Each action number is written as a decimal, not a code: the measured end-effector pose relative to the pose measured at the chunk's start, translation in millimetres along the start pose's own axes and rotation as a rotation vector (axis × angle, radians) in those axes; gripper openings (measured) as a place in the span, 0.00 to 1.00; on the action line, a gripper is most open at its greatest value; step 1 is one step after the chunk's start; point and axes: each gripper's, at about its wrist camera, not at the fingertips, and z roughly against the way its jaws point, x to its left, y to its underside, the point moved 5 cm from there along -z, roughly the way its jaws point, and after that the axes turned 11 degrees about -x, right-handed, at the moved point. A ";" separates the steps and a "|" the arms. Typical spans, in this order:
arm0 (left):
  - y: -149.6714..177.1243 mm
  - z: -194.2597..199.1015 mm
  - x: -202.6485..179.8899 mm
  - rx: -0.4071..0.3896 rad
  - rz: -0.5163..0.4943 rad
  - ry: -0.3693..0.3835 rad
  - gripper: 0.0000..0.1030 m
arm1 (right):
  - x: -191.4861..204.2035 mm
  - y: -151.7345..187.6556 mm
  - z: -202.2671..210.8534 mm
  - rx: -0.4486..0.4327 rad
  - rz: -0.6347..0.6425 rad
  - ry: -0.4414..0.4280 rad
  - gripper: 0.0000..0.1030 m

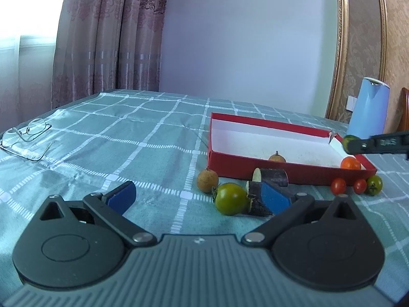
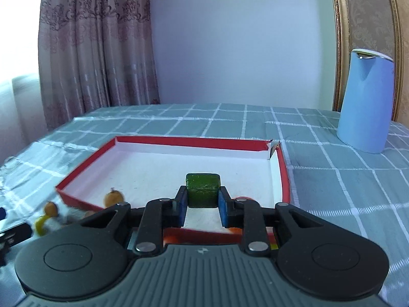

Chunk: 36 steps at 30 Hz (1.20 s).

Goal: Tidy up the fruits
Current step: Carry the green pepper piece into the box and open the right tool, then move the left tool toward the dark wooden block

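right tongs (image 2: 202, 206) – clamped on green fruit (image 2: 203, 189) over red tray (image 2: 283, 176) | left tongs (image 1: 198, 197) – wide, empty

Window glare left, fisheye warp, blurred edges

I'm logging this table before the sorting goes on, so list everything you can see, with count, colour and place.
Box: one, red outside and white inside, on the tablecloth.
Longans: two, tan; one in the box, one in front of its left corner.
Red tomatoes: three; one larger in the box, two small in front of it.
Green tomatoes: two on the cloth, one large, one small.
Dark cane pieces: two, purple, before the box.
Green fruit: one, over the box.
Glasses: one, thin-framed, far left.
Kettle: one, light blue, behind the box.
Tablecloth: green, white grid.
Curtain: pink, behind.
Left hand-held gripper: open, empty.
Right hand-held gripper: shut on the green fruit.
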 end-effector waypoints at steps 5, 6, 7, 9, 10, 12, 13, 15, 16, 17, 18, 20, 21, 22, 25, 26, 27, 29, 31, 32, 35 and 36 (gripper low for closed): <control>0.5 -0.7 -4.5 0.003 -0.036 0.004 1.00 | -4.6 14.6 -14.8 0.072 -0.010 -0.001 0.26; 0.5 -0.6 -5.5 0.002 -0.043 0.006 1.00 | -6.2 15.2 -9.6 0.051 -0.021 0.000 0.26; 0.5 -0.7 -6.6 0.002 -0.050 0.007 1.00 | -8.9 15.1 -3.6 0.032 -0.035 0.002 0.26; 0.2 -0.1 -9.6 0.000 -0.070 0.004 1.00 | -18.1 15.8 10.7 -0.004 -0.077 0.005 0.26; 0.0 0.6 -11.7 -0.004 -0.079 0.004 1.00 | -23.1 17.1 18.1 -0.024 -0.091 0.013 0.26; -0.4 0.2 -17.4 -0.003 -0.106 0.006 1.00 | -31.5 21.4 29.2 -0.045 -0.109 0.028 0.26; -0.5 -0.4 -19.9 0.001 -0.119 -0.002 1.00 | -36.0 25.5 33.3 -0.047 -0.122 0.033 0.26; -1.3 -1.2 -23.5 0.006 -0.123 -0.003 0.98 | -42.2 34.7 39.2 -0.041 -0.141 0.035 0.26; -1.6 -1.3 -25.0 0.011 -0.118 0.003 0.95 | -44.2 38.5 41.6 -0.045 -0.150 0.034 0.26; -1.9 -1.1 -27.2 0.015 -0.113 0.011 0.92 | -46.3 39.4 45.8 -0.058 -0.166 0.031 0.28; -1.8 -1.4 -30.3 0.019 -0.114 0.022 0.91 | -47.8 38.8 48.6 -0.067 -0.183 0.030 0.32; -1.8 -1.0 -38.2 0.024 -0.124 0.051 0.91 | -49.1 39.0 52.2 -0.081 -0.193 0.030 0.45; -2.3 0.1 -42.3 0.019 -0.131 0.069 0.91 | -49.3 39.4 52.5 -0.077 -0.196 0.029 0.53; -2.7 1.3 -46.2 0.011 -0.139 0.083 0.91 | -49.0 39.7 52.6 -0.078 -0.197 0.027 0.56; -3.6 2.4 -57.4 -0.005 -0.159 0.117 0.91 | -50.0 40.0 55.1 -0.087 -0.199 0.023 0.56; -3.6 1.1 -60.4 -0.001 -0.158 0.128 0.91 | -50.5 40.2 54.5 -0.084 -0.203 0.018 0.56; -3.4 -0.2 -62.7 0.002 -0.160 0.134 0.91 | -51.5 40.5 54.1 -0.082 -0.210 0.016 0.56; -2.7 -4.9 -67.4 0.014 -0.159 0.142 0.91 | -53.6 40.8 54.5 -0.086 -0.225 0.014 0.56; -1.7 -11.7 -71.1 0.036 -0.153 0.141 0.89 | -54.8 41.1 56.1 -0.091 -0.235 0.009 0.56; -1.3 -13.2 -72.6 0.046 -0.150 0.145 0.84 | -55.4 41.0 56.4 -0.095 -0.240 0.006 0.56; -0.8 -18.5 -77.0 0.064 -0.148 0.163 0.82 | -57.0 40.7 58.6 -0.109 -0.251 0.001 0.56; -0.5 -19.4 -77.5 0.069 -0.146 0.169 0.82 | -57.4 40.5 58.6 -0.112 -0.253 0.001 0.56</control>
